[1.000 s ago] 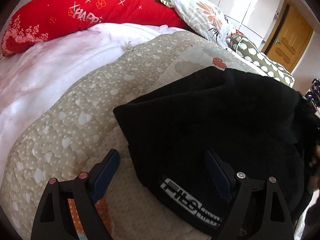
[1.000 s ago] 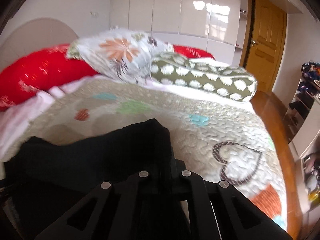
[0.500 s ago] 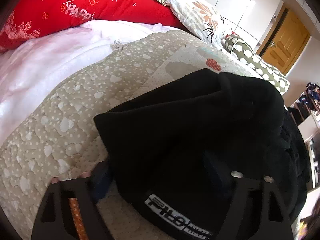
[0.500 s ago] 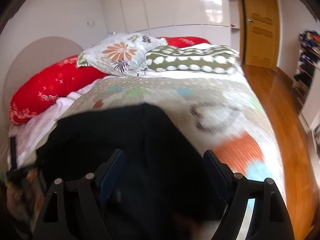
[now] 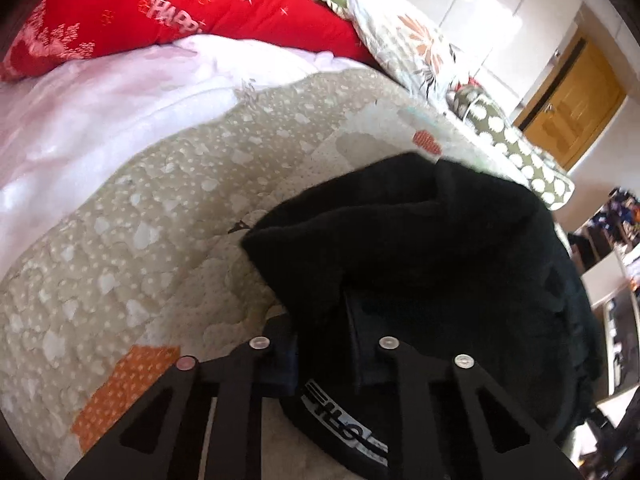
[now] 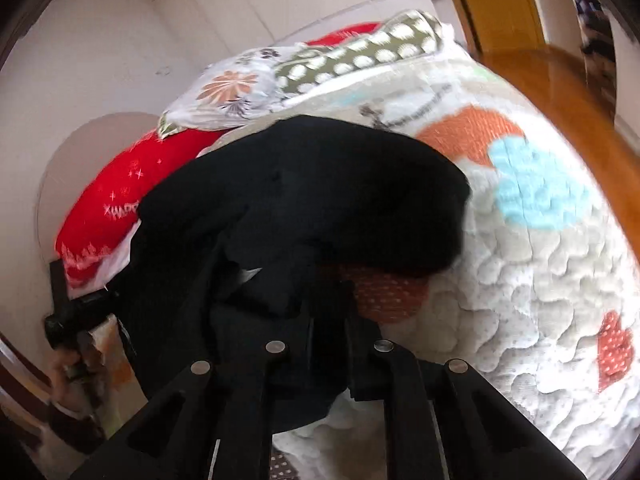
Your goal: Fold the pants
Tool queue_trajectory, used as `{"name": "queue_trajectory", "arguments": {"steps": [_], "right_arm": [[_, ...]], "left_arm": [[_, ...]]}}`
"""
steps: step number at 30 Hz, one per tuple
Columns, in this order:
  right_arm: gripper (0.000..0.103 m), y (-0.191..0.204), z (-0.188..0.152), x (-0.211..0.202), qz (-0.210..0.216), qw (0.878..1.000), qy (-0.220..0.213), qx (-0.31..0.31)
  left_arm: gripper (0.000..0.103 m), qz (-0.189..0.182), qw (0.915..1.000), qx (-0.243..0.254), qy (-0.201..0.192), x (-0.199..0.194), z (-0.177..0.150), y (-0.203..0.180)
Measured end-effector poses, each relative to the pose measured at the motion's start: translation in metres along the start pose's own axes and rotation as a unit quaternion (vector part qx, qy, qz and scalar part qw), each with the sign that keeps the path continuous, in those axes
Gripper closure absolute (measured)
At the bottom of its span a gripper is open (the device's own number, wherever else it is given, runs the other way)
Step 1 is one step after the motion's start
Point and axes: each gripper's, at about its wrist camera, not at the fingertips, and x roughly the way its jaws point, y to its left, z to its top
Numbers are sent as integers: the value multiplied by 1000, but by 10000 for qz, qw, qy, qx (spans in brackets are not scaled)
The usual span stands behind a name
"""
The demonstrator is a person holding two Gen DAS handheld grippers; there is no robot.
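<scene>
Two grippers pinch black pants [image 5: 432,248] on a bed. In the left wrist view, the left gripper [image 5: 324,332] is clamped on the near edge of the fabric, just above a white printed logo [image 5: 340,424]. In the right wrist view, the right gripper [image 6: 324,312] is clamped on a bunched fold. Beneath lies a beige patterned quilt [image 5: 132,240]; beyond are a red pillow [image 5: 180,8] and a floral pillow [image 6: 228,88].

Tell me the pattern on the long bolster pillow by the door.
Olive green with white blobs on the bolster pillow, clearest in the right wrist view.
</scene>
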Motion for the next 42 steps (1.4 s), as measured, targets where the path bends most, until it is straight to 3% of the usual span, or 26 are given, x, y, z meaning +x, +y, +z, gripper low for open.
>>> {"name": "queue_trajectory", "arguments": {"steps": [3,7,9,11,12,14,16,18,23,25,26,27,28,30,33,36,39,40,42], "right_arm": [[92,5,-2,-29,3,9997,-260,9],[92,9,-9,-106,-211,9959,-877,-101],[91,12,-15,-132,-391,9942,-979,-224],[79,14,-26,-142,-647,9947,-652,-462],[60,10,-31,-139,-764,9950,-386,-508],[40,-13,-47,-135,-1225,9920,-90,-292],[40,-45,-59,-134,-1423,9890,-47,392],[40,-65,-67,-131,-1234,9885,-83,874],[44,-52,-70,-99,-979,9935,-102,566],[59,-42,-74,-77,-797,9958,67,454],[76,-36,-73,-67,-798,9962,82,337],[87,-29,-73,-64,-794,9966,49,210],[92,-25,-73,-66,-726,9972,5,159],[92,-26,-71,-82,-680,9974,-133,176],[94,-38,-68,-105,-987,9947,-231,192],[97,-42,-73,-92,-1296,9915,77,132],[93,-39,-75,-81,-1536,9879,203,3],[90,-38,-71,-84,-1557,9876,205,46],[64,-35,-60,-91,-1533,9880,89,141]], "left_arm": [[89,-59,9998,37,-187,-29,-5,-2],[89,-349,9991,3,-260,-75,-21,3],[89,-288,9989,167,-339,-100,-39,8],[89,-65,9989,348,-300,-112,-58,15],[89,44,9989,400,-226,-113,-66,19],[89,222,9989,411,43,-108,-83,33],[88,221,9992,260,225,-103,-92,46],[88,199,9994,206,207,-106,-95,50],[88,449,9982,380,90,-107,-95,36],[88,485,9982,334,93,-105,-97,35],[88,465,9984,298,108,-105,-99,34],[88,436,9986,277,123,-105,-99,33],[88,404,9987,292,119,-107,-98,31],[88,316,9988,377,45,-116,-98,27],[83,297,9987,413,45,-121,-101,27],[64,508,9982,176,281,-106,-105,44],[52,366,9987,-61,342,-113,-104,53],[46,441,9986,8,290,-120,-102,52],[45,563,9982,163,107,-132,-97,47]]}}
